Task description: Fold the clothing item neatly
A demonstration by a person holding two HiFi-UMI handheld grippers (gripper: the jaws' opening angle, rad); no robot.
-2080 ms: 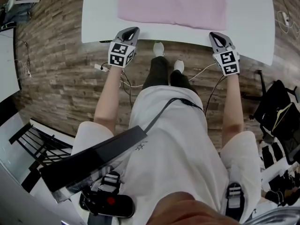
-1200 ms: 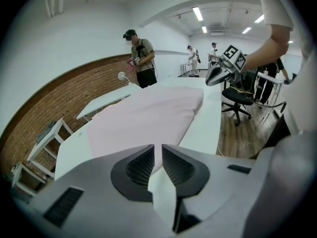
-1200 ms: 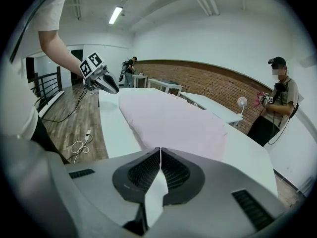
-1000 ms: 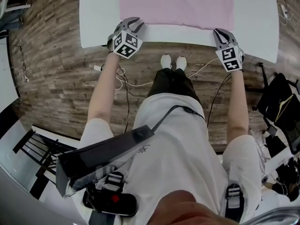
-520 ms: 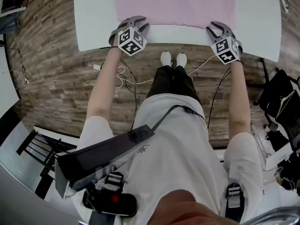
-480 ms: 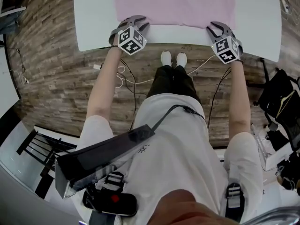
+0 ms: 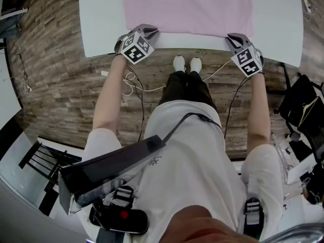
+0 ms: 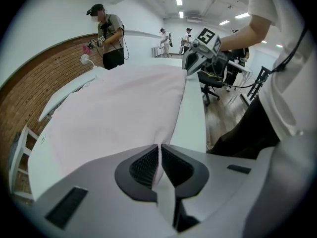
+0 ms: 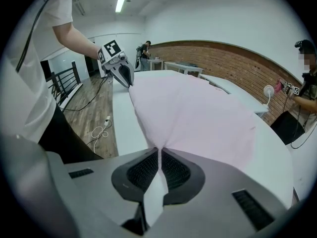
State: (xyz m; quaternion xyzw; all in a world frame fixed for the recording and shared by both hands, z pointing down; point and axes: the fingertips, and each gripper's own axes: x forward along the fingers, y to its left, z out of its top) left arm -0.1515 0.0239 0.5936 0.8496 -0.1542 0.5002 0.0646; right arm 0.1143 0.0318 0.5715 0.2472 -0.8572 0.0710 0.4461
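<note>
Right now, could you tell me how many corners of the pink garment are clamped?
2 on the pink garment: near-left corner in the left gripper, near-right corner in the right gripper. Far corners lie free.

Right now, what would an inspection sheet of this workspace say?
Surface: white table, bare around the cloth.
Job's things: pink garment spread flat, near edge along the table's front.
Clutter: nothing seen on the table.
Grippers: left gripper and right gripper each shut on a near corner of the garment; their jaws have just been closing on it.
Cables: white cables lying on the wood-plank floor below the table's front.
Surroundings: brick wall; another person standing at the far end.
</note>
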